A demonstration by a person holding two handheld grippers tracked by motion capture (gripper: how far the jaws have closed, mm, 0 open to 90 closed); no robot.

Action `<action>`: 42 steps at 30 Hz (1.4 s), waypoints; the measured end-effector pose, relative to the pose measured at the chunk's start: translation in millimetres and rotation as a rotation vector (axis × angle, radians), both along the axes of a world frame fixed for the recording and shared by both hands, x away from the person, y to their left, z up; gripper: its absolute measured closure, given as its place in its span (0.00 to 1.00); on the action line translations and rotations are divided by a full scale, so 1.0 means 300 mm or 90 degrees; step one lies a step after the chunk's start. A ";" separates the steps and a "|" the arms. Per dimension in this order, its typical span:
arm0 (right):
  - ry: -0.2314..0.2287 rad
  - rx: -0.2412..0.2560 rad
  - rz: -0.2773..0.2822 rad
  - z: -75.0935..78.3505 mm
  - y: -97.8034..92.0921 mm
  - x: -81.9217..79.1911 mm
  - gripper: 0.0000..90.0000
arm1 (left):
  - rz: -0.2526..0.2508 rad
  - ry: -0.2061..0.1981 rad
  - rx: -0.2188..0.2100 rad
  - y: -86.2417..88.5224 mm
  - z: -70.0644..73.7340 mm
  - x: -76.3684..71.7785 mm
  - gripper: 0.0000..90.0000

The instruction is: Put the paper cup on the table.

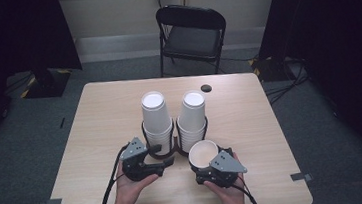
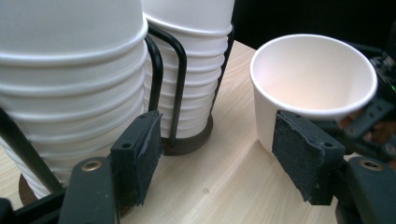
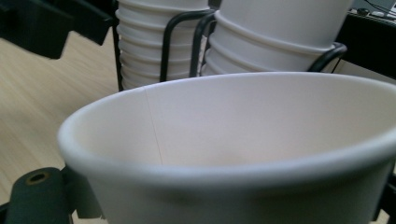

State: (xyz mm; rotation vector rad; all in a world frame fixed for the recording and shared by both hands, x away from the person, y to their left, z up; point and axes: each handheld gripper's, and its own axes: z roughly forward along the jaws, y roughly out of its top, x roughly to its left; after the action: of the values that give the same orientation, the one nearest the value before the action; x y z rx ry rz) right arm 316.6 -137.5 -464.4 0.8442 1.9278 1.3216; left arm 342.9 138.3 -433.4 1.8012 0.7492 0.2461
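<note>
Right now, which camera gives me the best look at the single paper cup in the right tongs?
The left gripper view: the single paper cup shows whole there, rim, inside and wall. The right gripper view has the cup so close that its edges are cut off. The high view shows it small, from above, by the right tongs.

a pale wood counter [image 1: 101, 125] with rounded corners stands on grey carpet. on it rests a black wire cup holder [image 1: 166, 151] with two stacks of white paper cups [image 1: 154, 115], and a small dark disc [image 1: 206, 88] lies near the far edge.
</note>
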 end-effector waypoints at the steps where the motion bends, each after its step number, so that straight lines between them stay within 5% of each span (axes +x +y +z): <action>1: 0.001 0.005 -0.002 0.000 -0.005 0.003 0.13 | 0.000 -0.006 0.002 0.002 -0.005 -0.002 0.34; 9: 0.009 0.038 -0.024 0.012 -0.062 0.041 0.13 | 0.020 -0.019 0.002 0.028 -0.045 -0.009 0.28; 25: 0.027 0.064 -0.064 0.049 -0.151 0.105 0.13 | 0.088 -0.007 -0.017 0.077 -0.125 -0.025 0.18; 42: 0.044 0.094 -0.094 0.102 -0.215 0.242 0.13 | 0.137 -0.054 -0.021 0.094 -0.196 -0.051 0.17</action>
State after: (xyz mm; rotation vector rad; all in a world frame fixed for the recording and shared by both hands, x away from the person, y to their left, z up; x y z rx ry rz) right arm 389.2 -202.0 -433.7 1.0974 1.7982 1.3742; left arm 327.6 166.4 -492.2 1.6691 0.8815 0.4464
